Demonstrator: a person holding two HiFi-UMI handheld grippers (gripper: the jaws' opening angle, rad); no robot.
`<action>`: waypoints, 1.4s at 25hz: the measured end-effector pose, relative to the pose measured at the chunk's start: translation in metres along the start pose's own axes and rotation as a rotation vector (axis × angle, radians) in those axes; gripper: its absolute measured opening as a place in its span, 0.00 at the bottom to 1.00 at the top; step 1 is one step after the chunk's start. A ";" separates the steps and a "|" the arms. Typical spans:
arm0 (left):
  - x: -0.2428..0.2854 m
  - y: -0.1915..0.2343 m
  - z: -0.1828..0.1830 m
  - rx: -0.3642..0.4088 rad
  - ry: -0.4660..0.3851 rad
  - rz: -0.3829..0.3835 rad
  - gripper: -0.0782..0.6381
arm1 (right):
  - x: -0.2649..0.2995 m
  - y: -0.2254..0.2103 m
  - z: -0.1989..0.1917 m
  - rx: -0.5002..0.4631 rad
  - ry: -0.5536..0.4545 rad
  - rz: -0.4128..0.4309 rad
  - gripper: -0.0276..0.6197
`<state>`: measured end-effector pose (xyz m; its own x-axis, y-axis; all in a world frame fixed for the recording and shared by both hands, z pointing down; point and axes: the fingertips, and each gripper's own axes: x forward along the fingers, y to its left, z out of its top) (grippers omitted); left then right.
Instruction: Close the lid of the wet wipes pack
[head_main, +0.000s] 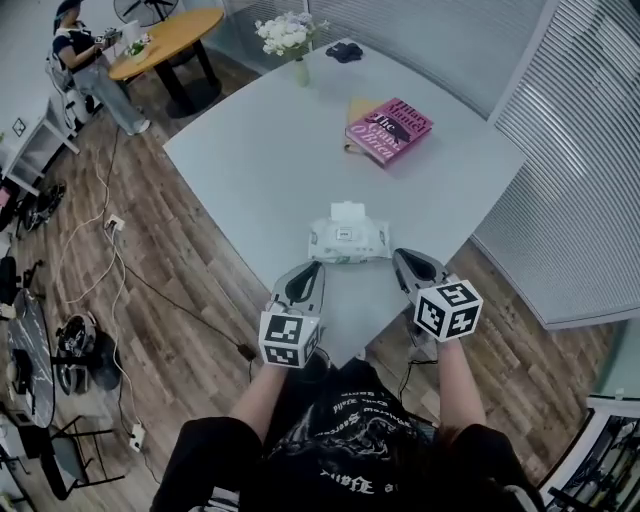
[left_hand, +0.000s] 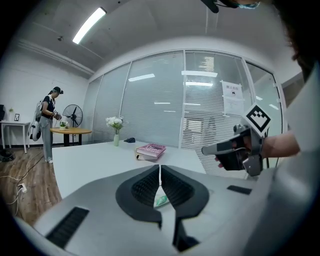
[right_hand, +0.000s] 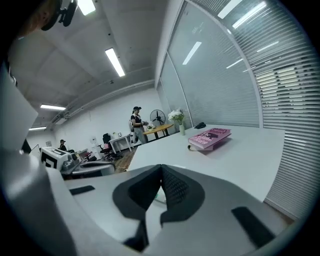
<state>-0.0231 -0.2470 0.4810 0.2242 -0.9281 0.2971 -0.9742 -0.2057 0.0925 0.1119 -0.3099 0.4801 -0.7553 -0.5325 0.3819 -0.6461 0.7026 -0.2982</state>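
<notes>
Soft film forms the body of the wet wipes pack (head_main: 348, 243), which lies flat near the front edge of the white counter (head_main: 250, 150), just ahead of the two grippers. Its white lid (head_main: 348, 211) stands raised at the far side, so the closing step is not yet done. Expect the pack to be light and yielding: it will likely slide or dent under a sideways push, whereas the lid is a stiffer hinged flap. Make contact on the lid's free edge and press down toward the pack, steadying the near edge with the other gripper if it shifts. The left gripper (head_main: 313, 267) has its jaws together with nothing held; the right gripper (head_main: 403, 254) is likewise closed and empty. Only the head view shows the raised lid and the whole pack; each gripper view shows merely a pale sliver beneath the jaws, probably the wrapper. The gripper views show the pink book (right_hand: 210, 137) and the vase of flowers (left_hand: 115, 129) farther back.
</notes>
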 end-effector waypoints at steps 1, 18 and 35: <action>0.006 0.002 0.001 0.004 0.004 0.000 0.13 | 0.007 -0.006 0.005 0.005 0.003 0.002 0.04; 0.084 0.057 -0.020 -0.105 0.122 -0.055 0.13 | 0.138 -0.052 0.019 0.161 0.237 0.075 0.10; 0.130 0.078 -0.060 -0.175 0.282 -0.125 0.13 | 0.198 -0.087 -0.031 0.287 0.473 0.064 0.17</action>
<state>-0.0685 -0.3652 0.5838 0.3634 -0.7719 0.5216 -0.9252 -0.2335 0.2991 0.0222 -0.4614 0.6091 -0.7052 -0.1769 0.6866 -0.6545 0.5348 -0.5344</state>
